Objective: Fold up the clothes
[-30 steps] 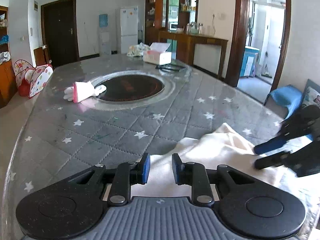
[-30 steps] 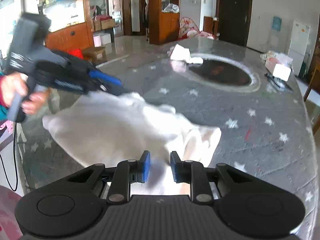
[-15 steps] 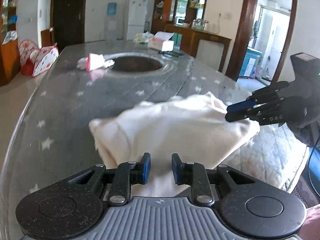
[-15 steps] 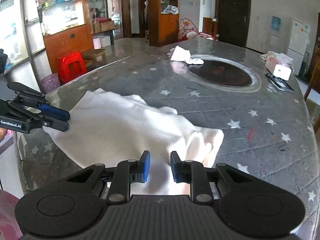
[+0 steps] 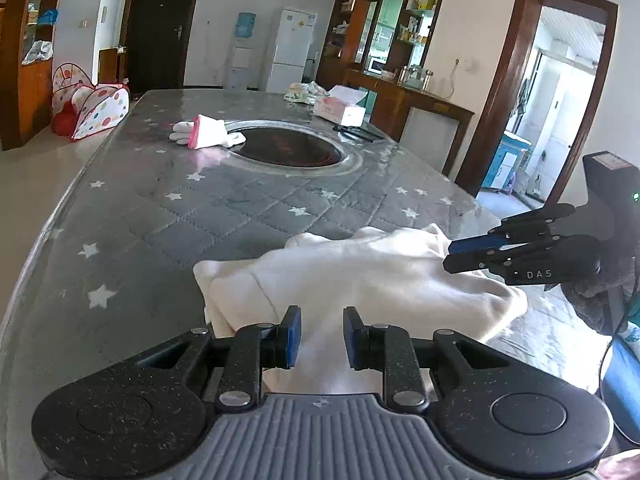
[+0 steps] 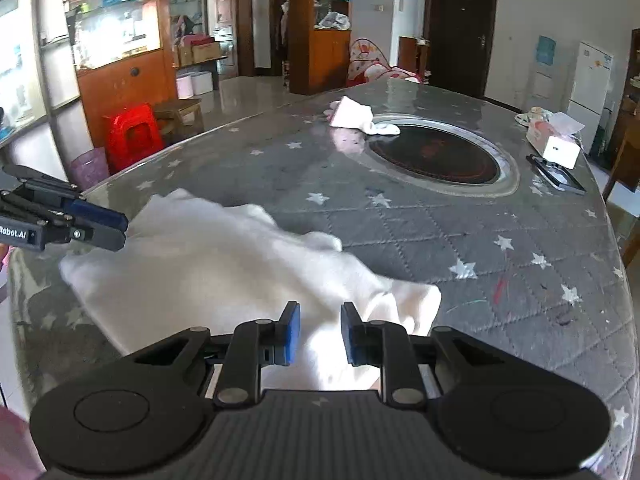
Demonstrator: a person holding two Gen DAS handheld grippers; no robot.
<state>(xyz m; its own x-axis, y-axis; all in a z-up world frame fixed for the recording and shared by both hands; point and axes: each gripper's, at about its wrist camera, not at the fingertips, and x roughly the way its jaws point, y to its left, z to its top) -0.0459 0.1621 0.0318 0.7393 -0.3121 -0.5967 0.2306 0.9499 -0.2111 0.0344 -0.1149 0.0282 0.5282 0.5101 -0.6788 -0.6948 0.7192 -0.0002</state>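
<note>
A cream-white garment (image 5: pixel 360 280) lies crumpled on the near end of the grey star-quilted table (image 5: pixel 200 216); it also shows in the right wrist view (image 6: pixel 224 264). My left gripper (image 5: pixel 319 336) is open and empty, hovering just above the garment's near edge. My right gripper (image 6: pixel 319 334) is open and empty over the garment's other side. Each gripper shows in the other's view: the right one (image 5: pixel 450 256) at the garment's right edge, the left one (image 6: pixel 120 230) at its left edge. Neither holds cloth.
A round dark inset (image 5: pixel 286 152) sits mid-table with a white and pink glove (image 5: pixel 204 136) beside it. A tissue box (image 5: pixel 340 110) and a dark flat object (image 6: pixel 558 174) lie at the far end. A red stool (image 6: pixel 134 132) stands off the table.
The left gripper pulled back from over the table toward the near edge and now faces the garment. The garment lies more gathered. The right gripper barely moved.
</note>
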